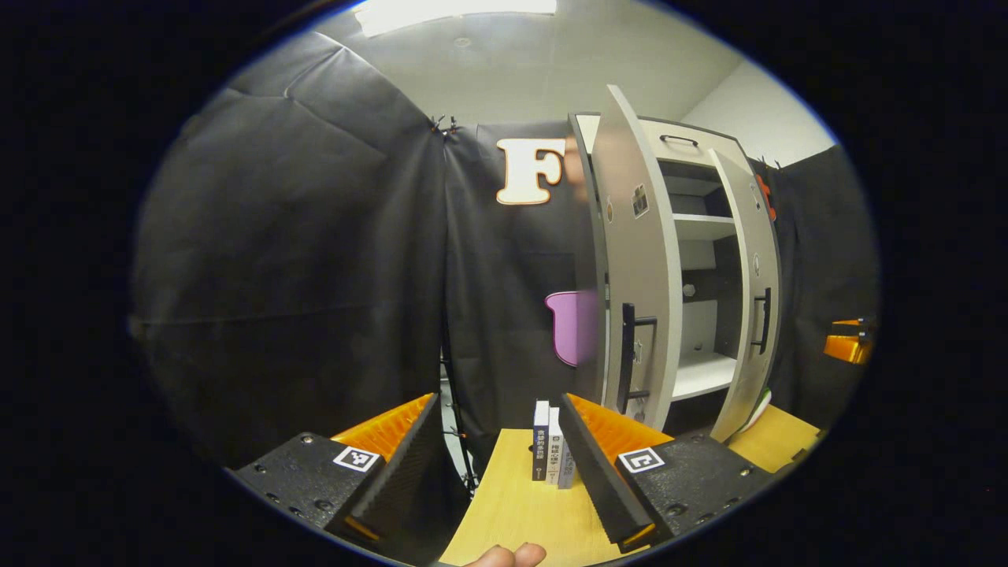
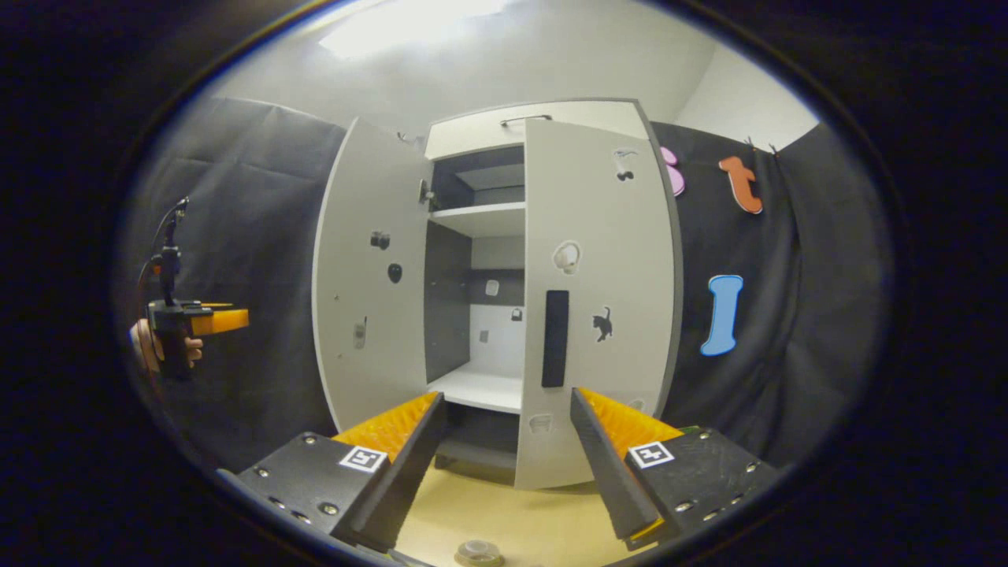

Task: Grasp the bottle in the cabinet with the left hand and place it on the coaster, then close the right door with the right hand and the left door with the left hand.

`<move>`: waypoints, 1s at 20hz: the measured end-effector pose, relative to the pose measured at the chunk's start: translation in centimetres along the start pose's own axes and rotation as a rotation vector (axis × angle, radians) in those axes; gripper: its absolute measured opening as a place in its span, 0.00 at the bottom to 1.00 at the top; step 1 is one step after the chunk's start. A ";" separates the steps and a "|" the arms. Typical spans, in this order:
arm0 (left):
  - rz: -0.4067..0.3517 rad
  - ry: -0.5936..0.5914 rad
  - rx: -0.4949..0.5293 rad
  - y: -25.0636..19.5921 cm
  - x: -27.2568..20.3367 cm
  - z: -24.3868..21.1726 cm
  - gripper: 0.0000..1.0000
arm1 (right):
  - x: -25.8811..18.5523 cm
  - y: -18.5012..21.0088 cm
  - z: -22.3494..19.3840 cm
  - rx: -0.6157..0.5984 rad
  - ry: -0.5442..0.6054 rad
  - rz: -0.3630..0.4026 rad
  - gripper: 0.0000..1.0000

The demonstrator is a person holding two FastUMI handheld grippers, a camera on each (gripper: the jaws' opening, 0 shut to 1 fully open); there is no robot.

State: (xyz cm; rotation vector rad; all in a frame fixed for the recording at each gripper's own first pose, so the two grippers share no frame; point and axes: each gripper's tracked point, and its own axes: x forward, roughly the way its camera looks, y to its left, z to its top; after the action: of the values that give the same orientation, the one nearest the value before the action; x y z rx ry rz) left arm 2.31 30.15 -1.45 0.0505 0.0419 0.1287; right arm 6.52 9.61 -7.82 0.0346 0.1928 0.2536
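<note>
The white cabinet (image 2: 480,126) stands on the wooden table (image 2: 504,512). Its left door (image 2: 366,276) is swung wide open. Its right door (image 2: 606,236), with a black handle (image 2: 555,339), is swung most of the way in and hides half the opening. The lit lower shelf (image 2: 480,387) looks bare. A small round object (image 2: 476,553) lies at the bottom edge of the right gripper view; I cannot tell what it is. My right gripper (image 2: 508,394) is open just before the right door. My left gripper (image 1: 498,398) is open, left of the cabinet (image 1: 693,236).
Three upright books (image 1: 551,453) stand on the table (image 1: 520,512) just past the left fingers. A fingertip (image 1: 504,555) shows at the bottom edge. A hand holds the left gripper (image 2: 189,321) far left. The right gripper (image 1: 846,344) shows as an orange shape at the far right.
</note>
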 end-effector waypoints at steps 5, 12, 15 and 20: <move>-0.068 0.001 -0.050 -1.2 4.3 0.2 0.94 | -1.5 -2.3 0.4 -0.013 -0.011 -0.059 0.96; -0.125 -0.004 -0.067 -5.0 9.5 0.2 0.94 | -3.6 -4.8 0.9 -0.040 -0.024 -0.113 0.96; -0.133 0.044 -0.106 -7.0 10.6 -0.9 0.90 | -4.1 -6.4 1.2 -0.034 -0.023 -0.154 0.96; -0.170 0.045 -0.152 -8.7 10.6 -1.0 0.88 | -4.8 -8.3 1.8 -0.004 -0.056 -0.203 0.96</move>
State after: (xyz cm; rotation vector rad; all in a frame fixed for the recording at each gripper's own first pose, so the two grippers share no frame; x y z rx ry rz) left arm 13.86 22.91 -3.34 -0.1078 0.0809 -0.0368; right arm 4.39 0.32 -5.64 0.0177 0.1393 0.0509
